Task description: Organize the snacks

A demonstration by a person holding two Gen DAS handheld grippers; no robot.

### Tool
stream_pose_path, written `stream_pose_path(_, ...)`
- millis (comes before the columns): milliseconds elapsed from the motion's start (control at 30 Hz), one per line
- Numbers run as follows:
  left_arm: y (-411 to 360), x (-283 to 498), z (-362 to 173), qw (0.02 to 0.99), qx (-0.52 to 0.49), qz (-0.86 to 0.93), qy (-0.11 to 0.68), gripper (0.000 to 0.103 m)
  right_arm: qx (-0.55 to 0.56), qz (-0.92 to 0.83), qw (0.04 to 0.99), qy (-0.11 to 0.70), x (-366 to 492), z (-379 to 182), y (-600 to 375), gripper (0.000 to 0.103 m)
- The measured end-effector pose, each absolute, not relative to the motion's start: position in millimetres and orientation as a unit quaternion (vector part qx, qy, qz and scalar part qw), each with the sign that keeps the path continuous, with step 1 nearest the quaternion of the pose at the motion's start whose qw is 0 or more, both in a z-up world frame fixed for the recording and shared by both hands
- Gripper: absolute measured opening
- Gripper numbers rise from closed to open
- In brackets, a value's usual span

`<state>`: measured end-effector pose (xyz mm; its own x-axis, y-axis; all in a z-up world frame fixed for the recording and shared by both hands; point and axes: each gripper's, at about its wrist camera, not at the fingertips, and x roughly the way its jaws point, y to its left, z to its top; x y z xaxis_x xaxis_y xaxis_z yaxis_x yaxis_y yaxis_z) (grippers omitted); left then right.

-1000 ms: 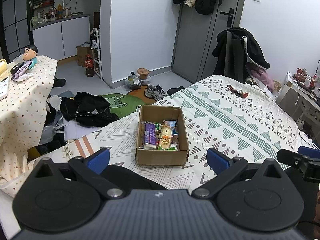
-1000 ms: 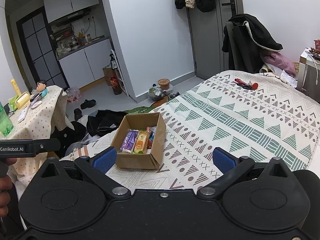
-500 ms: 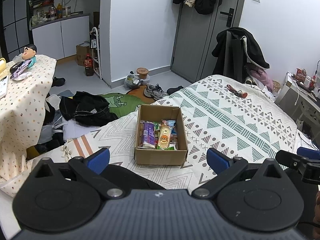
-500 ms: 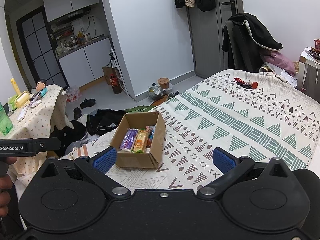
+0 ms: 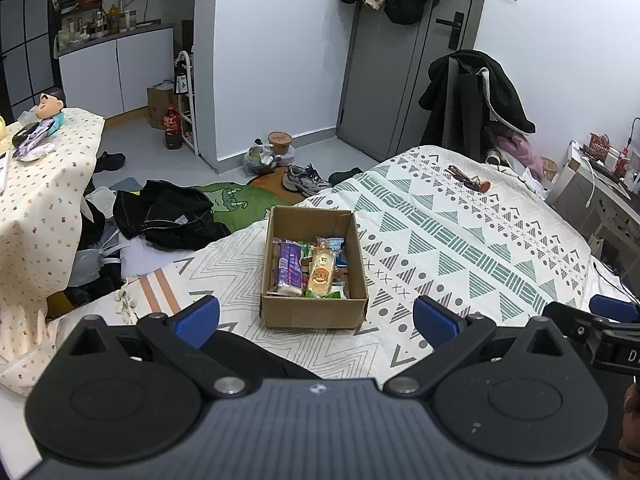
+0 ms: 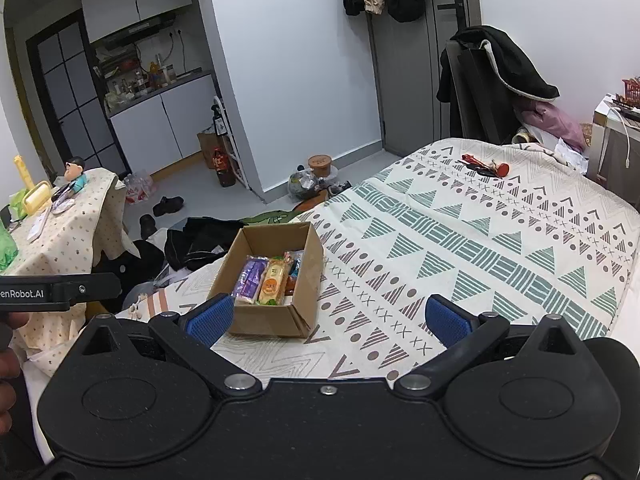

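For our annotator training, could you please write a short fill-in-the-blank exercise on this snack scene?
1. The snacks lie inside a ____ box.
2. The box rests on the patterned ____.
3. Beside the orange-and-cream packet lies a ____ packet.
4. The jaws of the left gripper and right gripper are ____.

Answers: cardboard; bed; purple; open

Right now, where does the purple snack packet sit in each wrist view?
Left wrist: purple snack packet, left side of the cardboard box, near centre.
Right wrist: purple snack packet, box's left side, left of centre.
Shared landmark: red object on the bedspread.
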<state>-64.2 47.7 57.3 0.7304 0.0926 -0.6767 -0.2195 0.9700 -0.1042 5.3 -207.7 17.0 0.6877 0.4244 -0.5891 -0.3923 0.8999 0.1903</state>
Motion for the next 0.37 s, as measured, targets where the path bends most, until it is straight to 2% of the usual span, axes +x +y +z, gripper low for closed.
stream_pose_path(367, 46.4, -60.9, 50.8, 0.924, -0.083, 0.085, 0.362, 0.102, 0.033, 0.218, 0.913, 0.342, 10.9, 5.4, -211.4, 0.103)
